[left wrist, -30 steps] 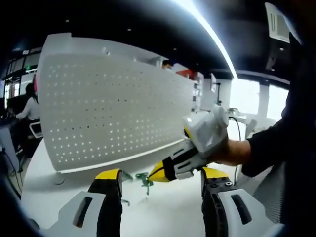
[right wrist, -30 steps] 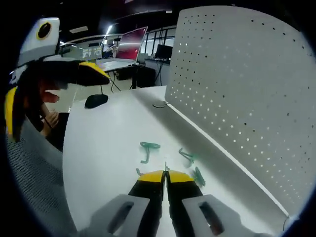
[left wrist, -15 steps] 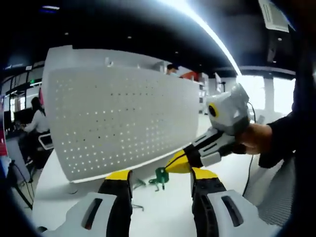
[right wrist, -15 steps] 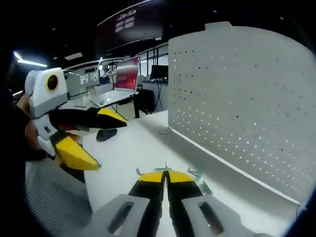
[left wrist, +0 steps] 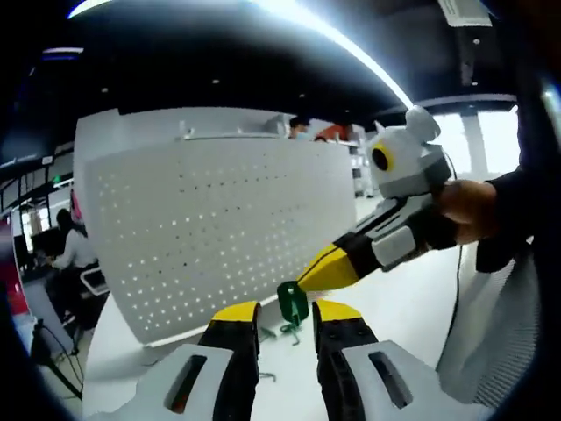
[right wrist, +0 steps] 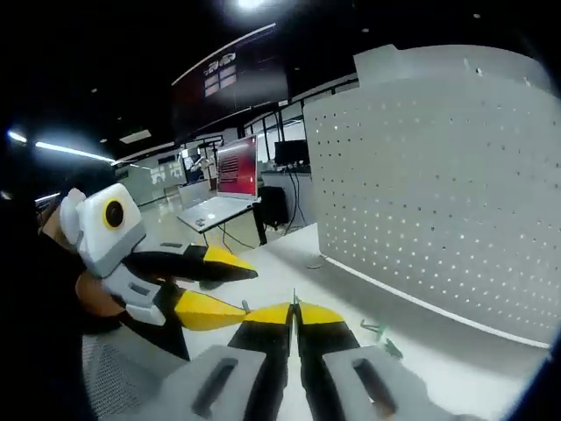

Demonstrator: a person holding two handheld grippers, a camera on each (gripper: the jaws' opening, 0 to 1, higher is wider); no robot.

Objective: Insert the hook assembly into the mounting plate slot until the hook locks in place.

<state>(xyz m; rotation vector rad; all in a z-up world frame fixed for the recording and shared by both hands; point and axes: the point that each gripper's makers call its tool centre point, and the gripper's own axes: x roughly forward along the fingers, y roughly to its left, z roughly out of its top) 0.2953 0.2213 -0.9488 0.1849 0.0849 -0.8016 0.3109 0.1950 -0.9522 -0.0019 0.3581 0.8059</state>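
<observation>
My right gripper (left wrist: 308, 282) pinches the small green plastic hook (left wrist: 292, 303): light, stiff, slippery; left gripper (left wrist: 285, 314) open.

left hand-held gripper (left wrist: 287, 316): yellow-tipped black jaws, light grey plastic body | right hand-held gripper (right wrist: 294, 309): same colours, white housing | person: dark long sleeve (left wrist: 513, 206)

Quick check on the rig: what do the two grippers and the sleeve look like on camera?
Both grippers have yellow-tipped black jaws on pale grey bodies with dark slots. The right gripper carries a black-and-white striped section and a trailing cable behind the hand; the left gripper looks the same. The sleeve is dark.
</observation>
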